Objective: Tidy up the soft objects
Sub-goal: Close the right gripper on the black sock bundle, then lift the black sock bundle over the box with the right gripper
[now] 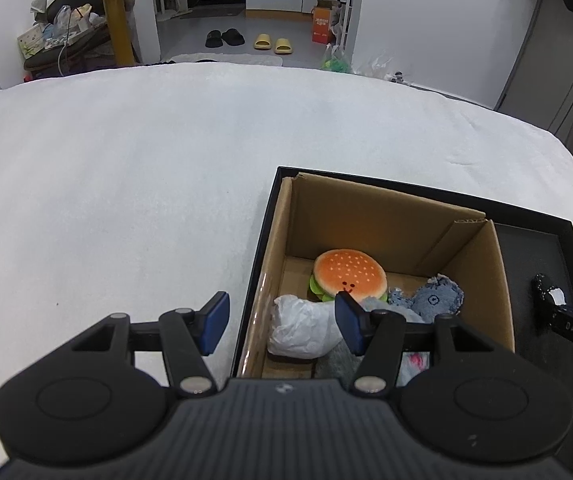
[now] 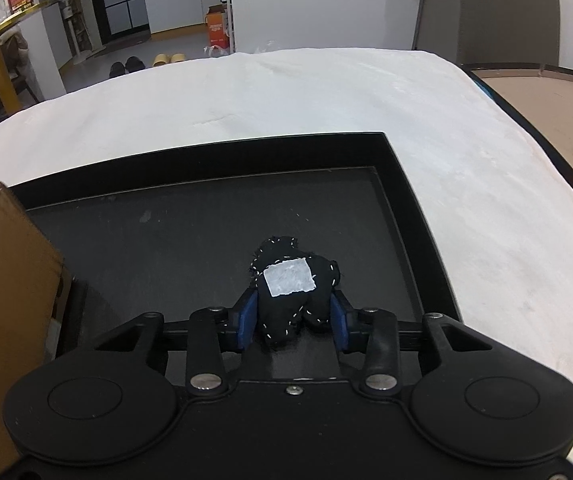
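The black soft toy (image 2: 292,292) is being pinched by the right gripper (image 2: 293,320) at the frame's middle and, being squashy, could be dropped if squeezed loosely.

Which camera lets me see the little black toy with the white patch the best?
The right wrist view. There the black toy fills the middle, squeezed between the right gripper pads above the black tray, patch and white stitches clear. The left wrist view catches only a small bit of it at the right edge.

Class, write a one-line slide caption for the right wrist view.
Right tongs clamp a black stitched toy over the black tray.
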Tool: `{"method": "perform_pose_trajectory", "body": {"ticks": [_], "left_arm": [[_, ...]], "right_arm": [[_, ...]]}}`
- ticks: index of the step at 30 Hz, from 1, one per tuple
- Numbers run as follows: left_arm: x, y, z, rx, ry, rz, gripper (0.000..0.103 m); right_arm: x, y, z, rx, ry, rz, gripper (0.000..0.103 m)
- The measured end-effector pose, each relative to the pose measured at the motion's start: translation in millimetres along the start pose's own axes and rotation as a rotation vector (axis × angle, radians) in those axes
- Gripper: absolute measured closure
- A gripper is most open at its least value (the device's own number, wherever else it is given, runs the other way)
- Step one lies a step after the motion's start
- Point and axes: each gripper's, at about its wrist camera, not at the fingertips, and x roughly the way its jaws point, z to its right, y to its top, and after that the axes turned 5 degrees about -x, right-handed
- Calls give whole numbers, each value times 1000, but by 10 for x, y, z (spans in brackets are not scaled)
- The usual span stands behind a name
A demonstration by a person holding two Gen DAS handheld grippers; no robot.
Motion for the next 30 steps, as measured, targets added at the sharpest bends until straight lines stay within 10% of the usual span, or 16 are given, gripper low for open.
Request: {"method": "perform_pose_trajectory", "body": {"ticks": [30], "left_arm": [[-276,-159,-301,-10,-87,15,47]], "right_arm": [[-999,55,-142,26,78,135,66]]}}
